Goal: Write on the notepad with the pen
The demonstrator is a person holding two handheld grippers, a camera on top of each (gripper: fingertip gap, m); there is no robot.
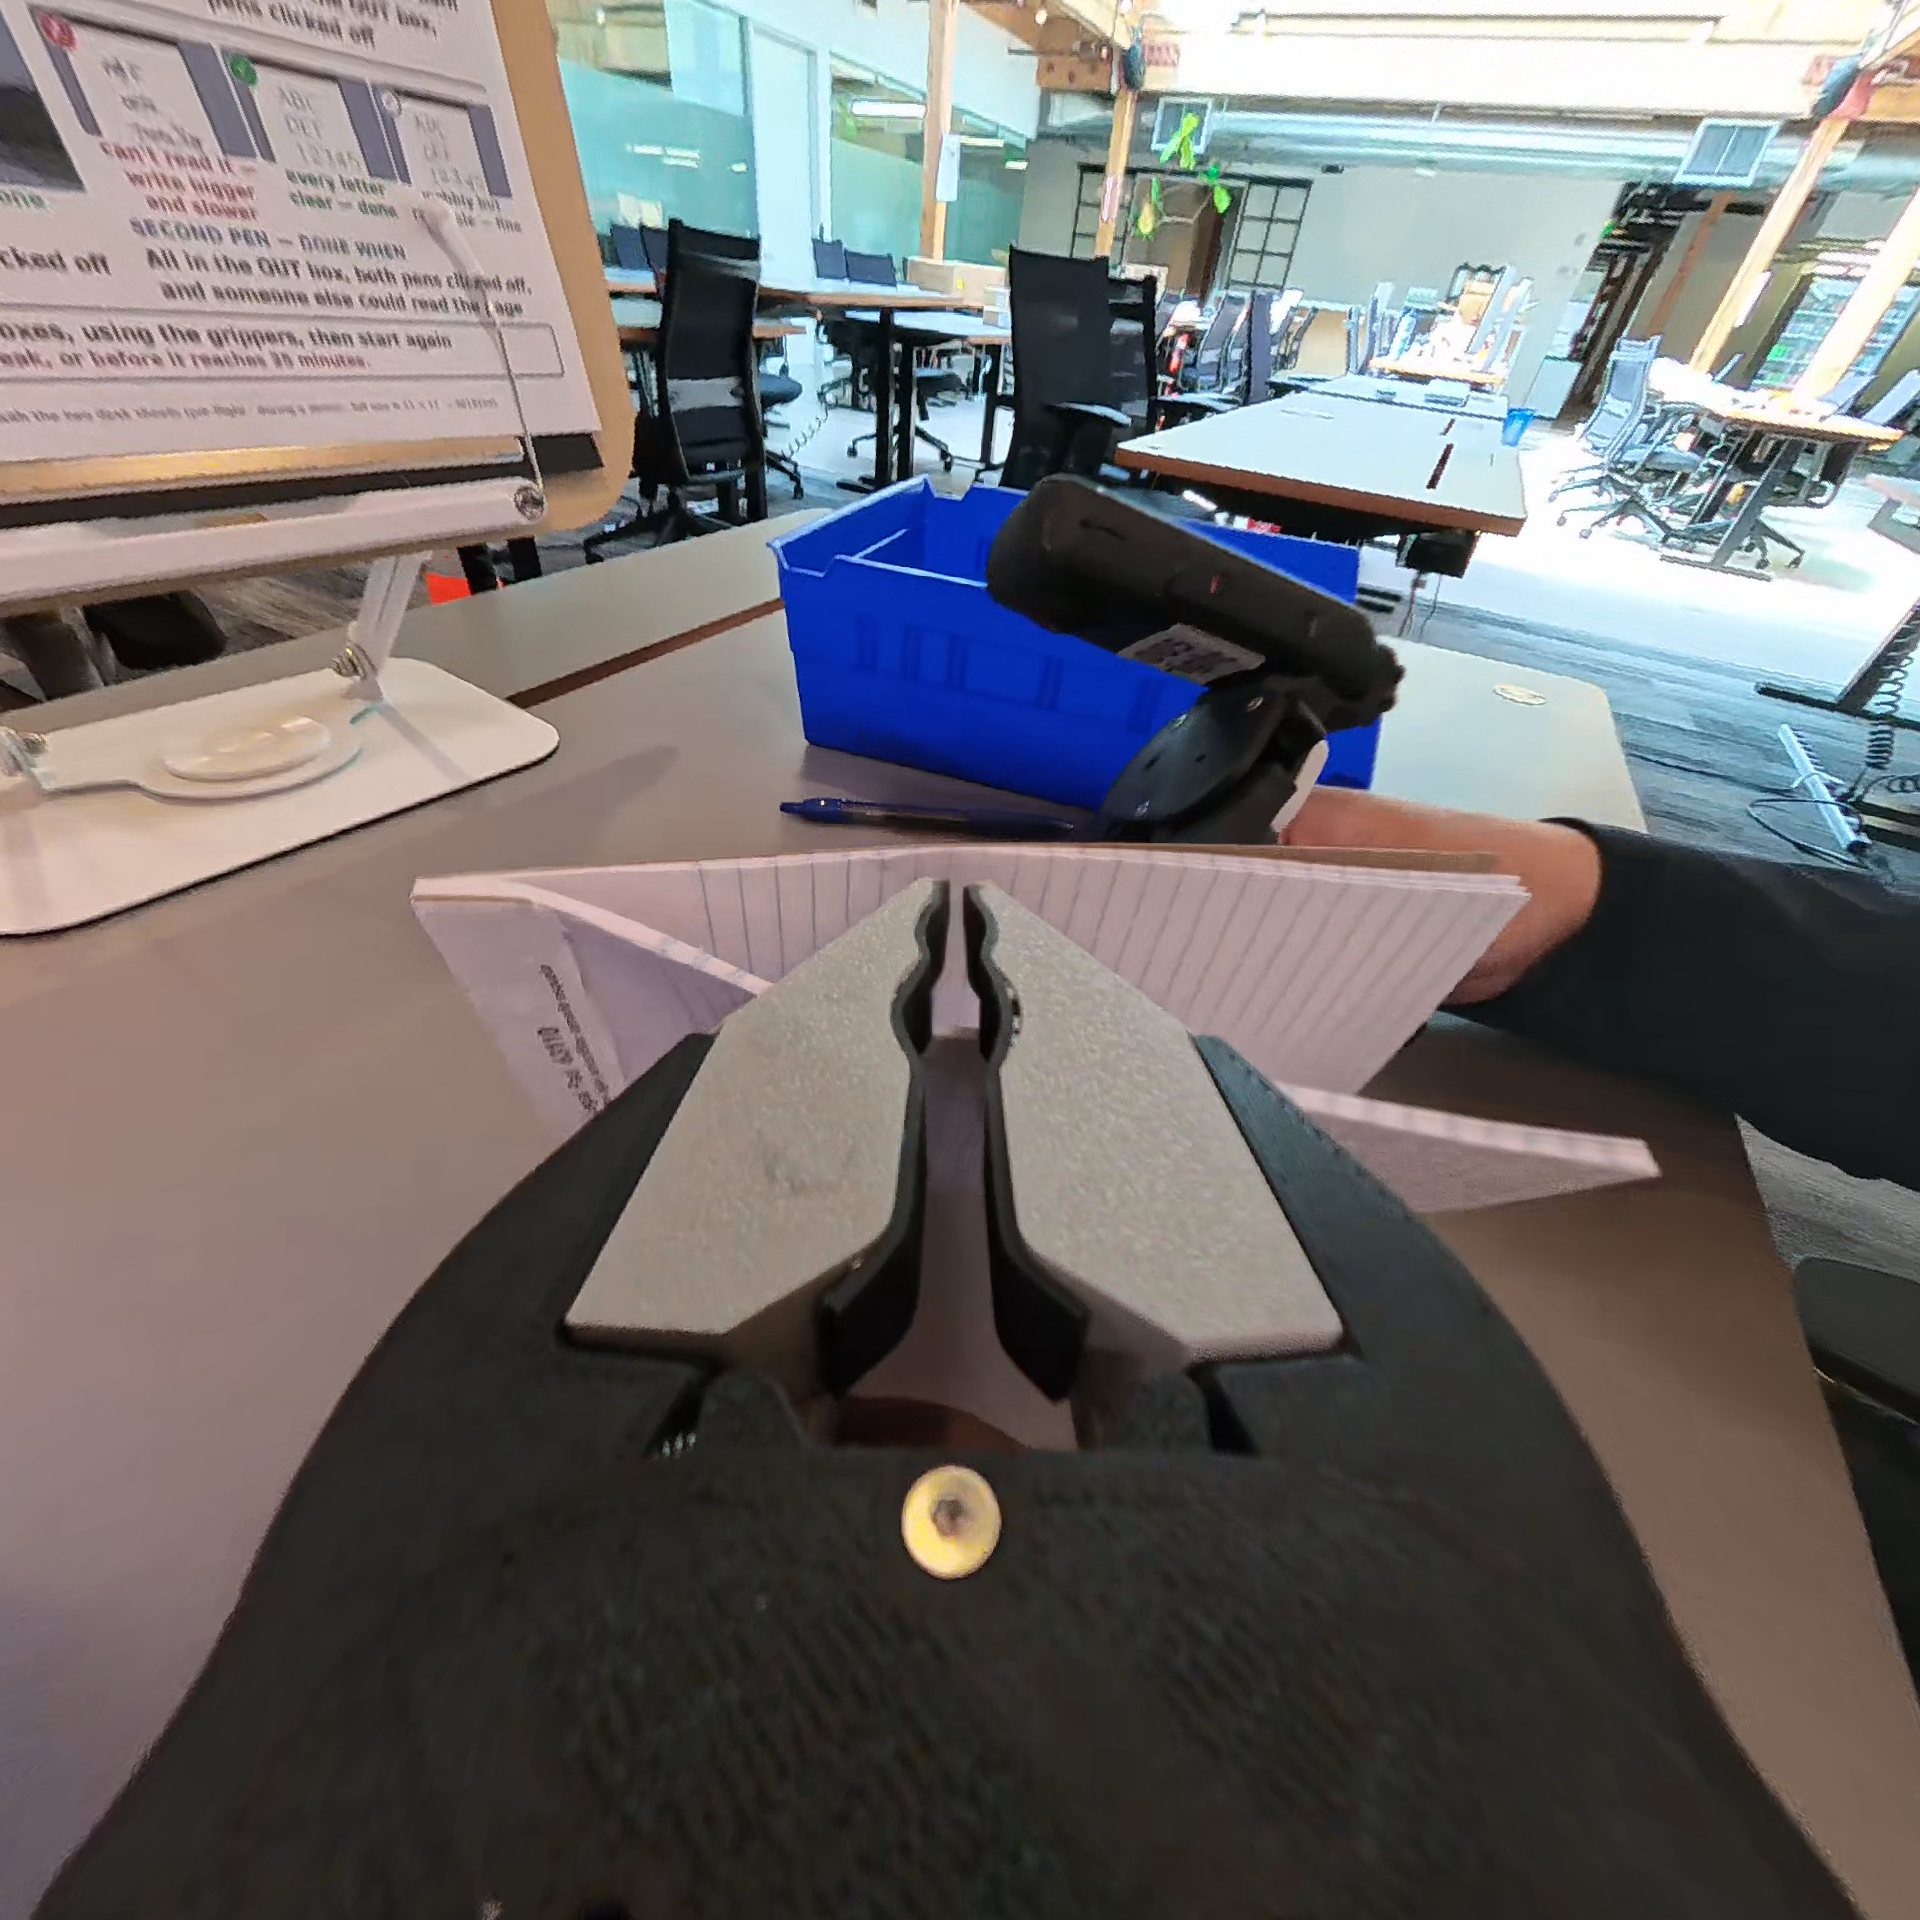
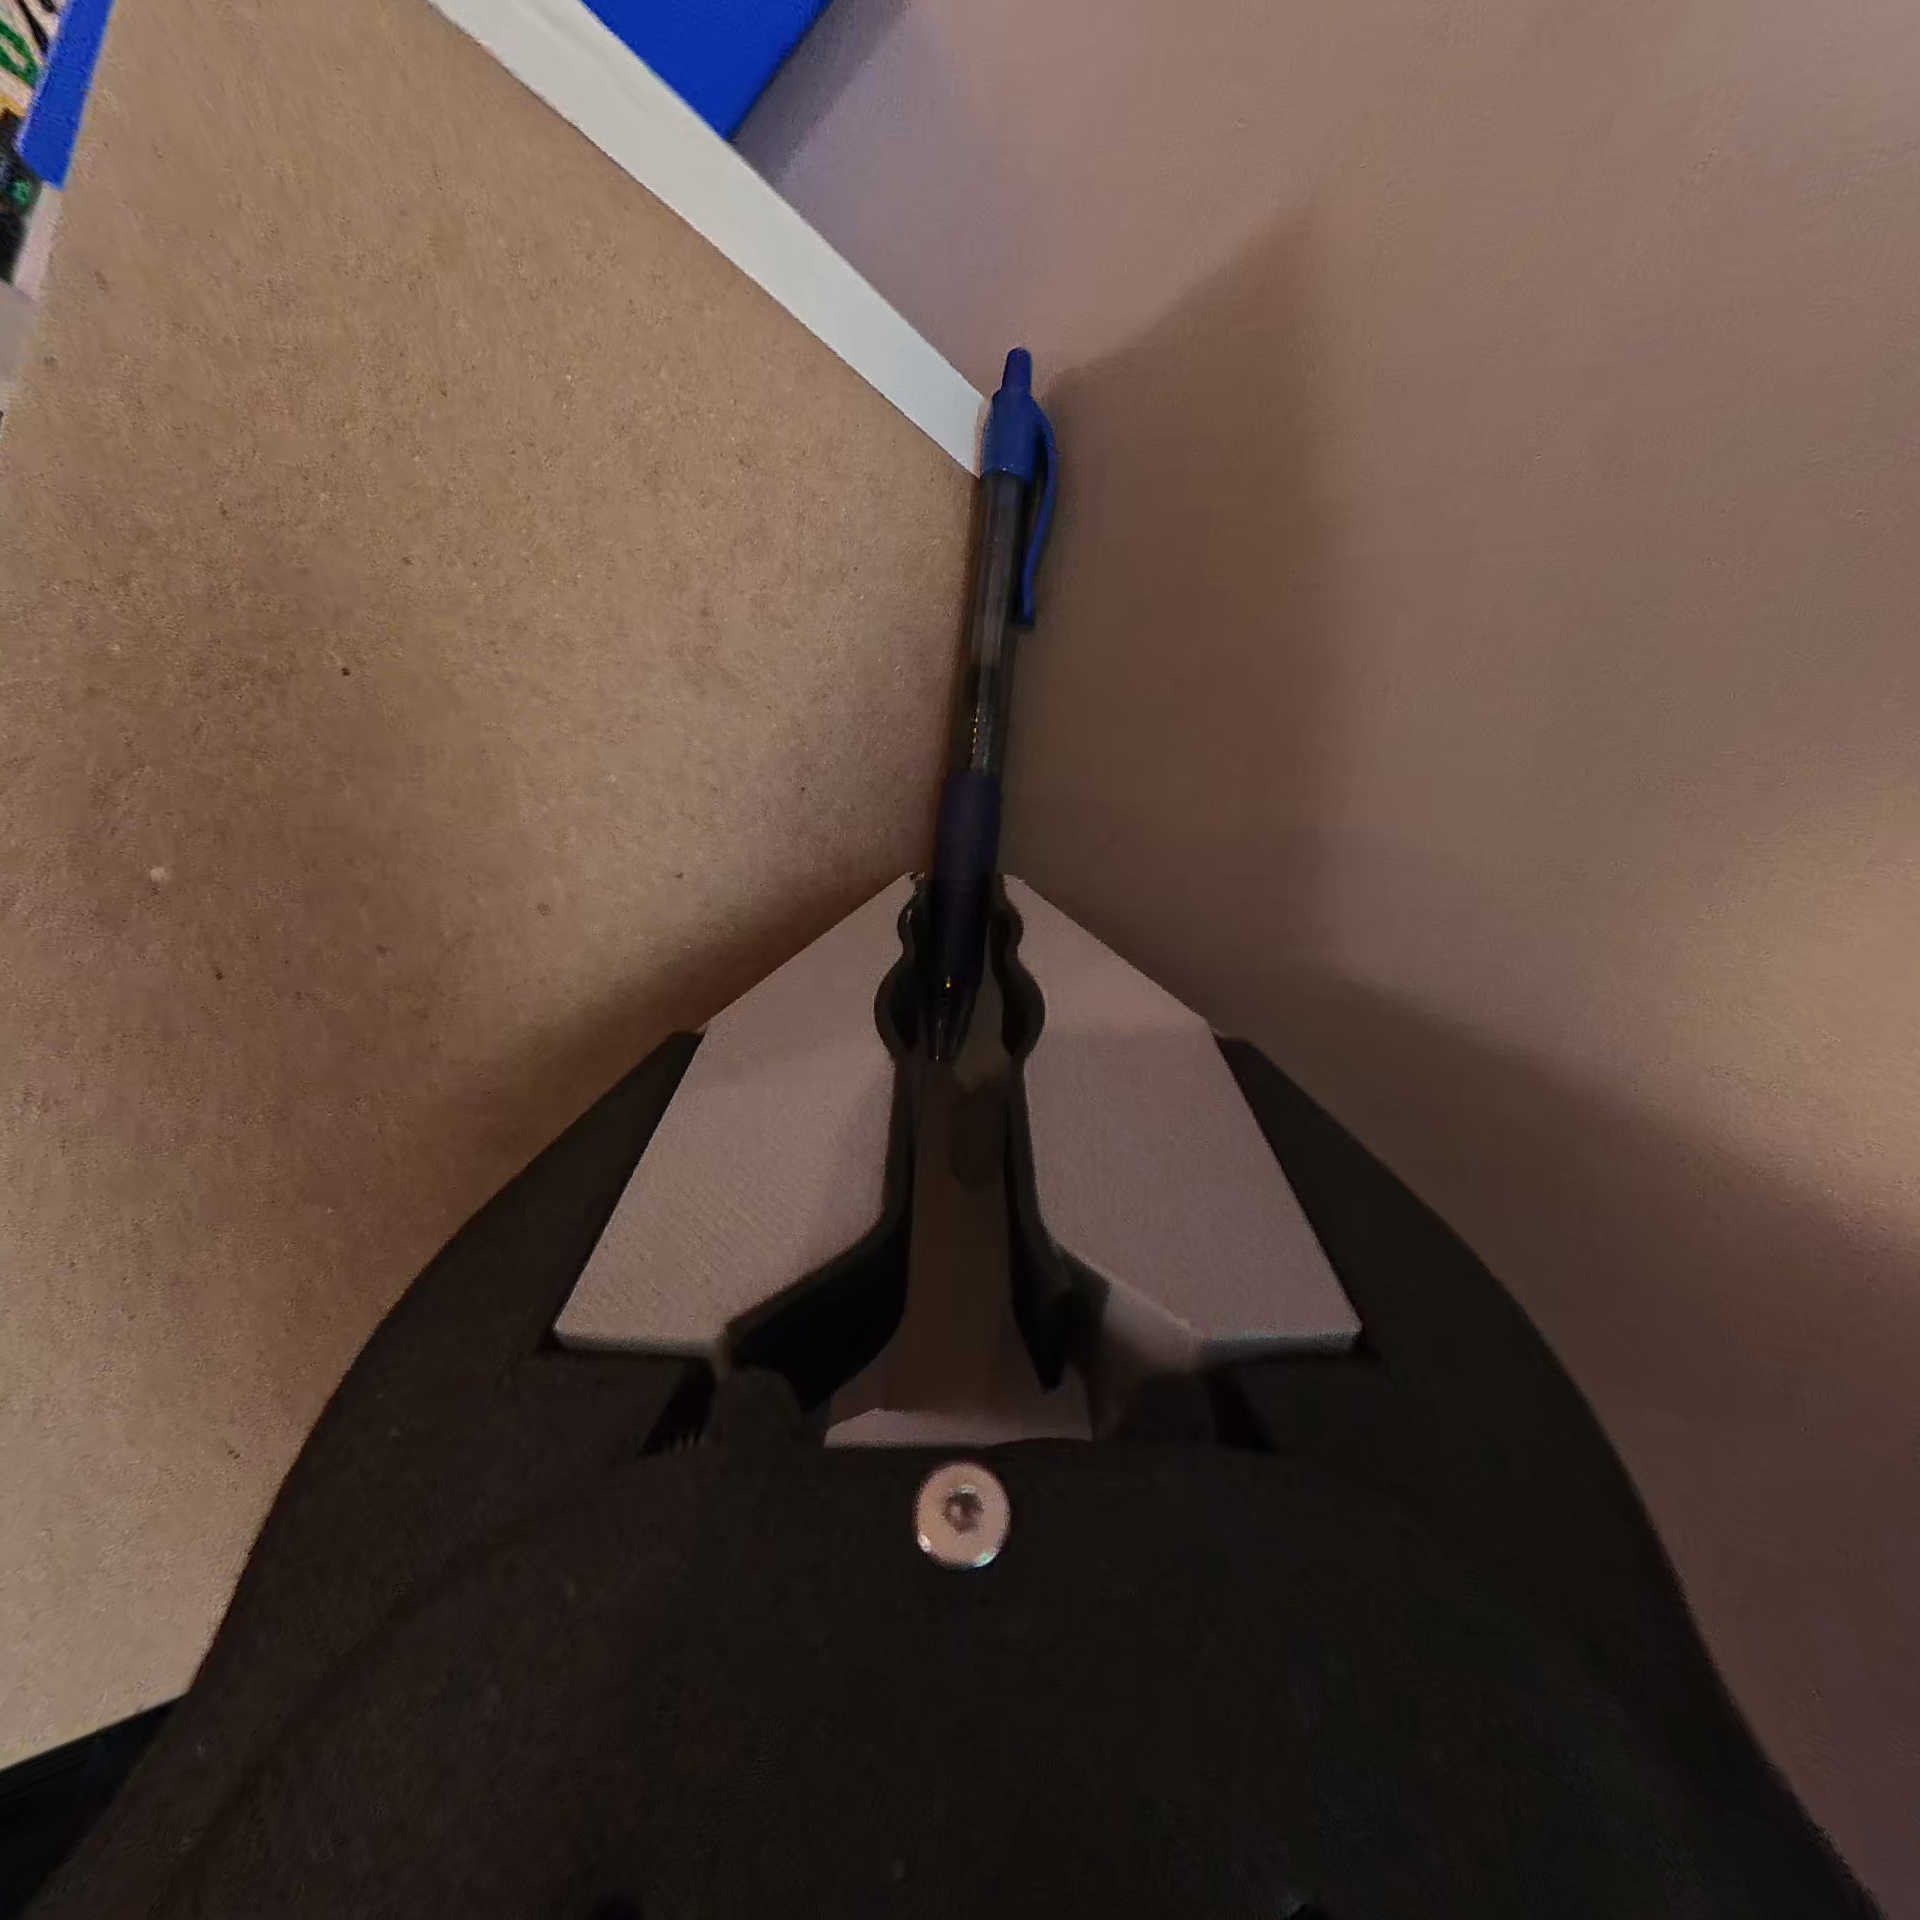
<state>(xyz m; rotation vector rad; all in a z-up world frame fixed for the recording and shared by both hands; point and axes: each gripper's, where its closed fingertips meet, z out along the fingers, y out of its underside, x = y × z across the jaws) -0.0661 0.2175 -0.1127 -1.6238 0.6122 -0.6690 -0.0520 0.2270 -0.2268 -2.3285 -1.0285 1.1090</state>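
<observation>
Your right tongs (image 2: 961, 914) pinch the blue clip-top retractable pen (image 2: 992, 623) beside the cardboard-backed lined notepad (image 1: 1195, 935), while your left tongs (image 1: 956, 904) sit pressed nearly together, holding nothing.

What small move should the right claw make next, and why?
Probably a short lift straight up. The right claw appears closed on the grip section of the pen, which lies on the table right against the cardboard back of the raised notepad. Lifting first would free the pen from that edge before carrying it round to the lined side.
</observation>
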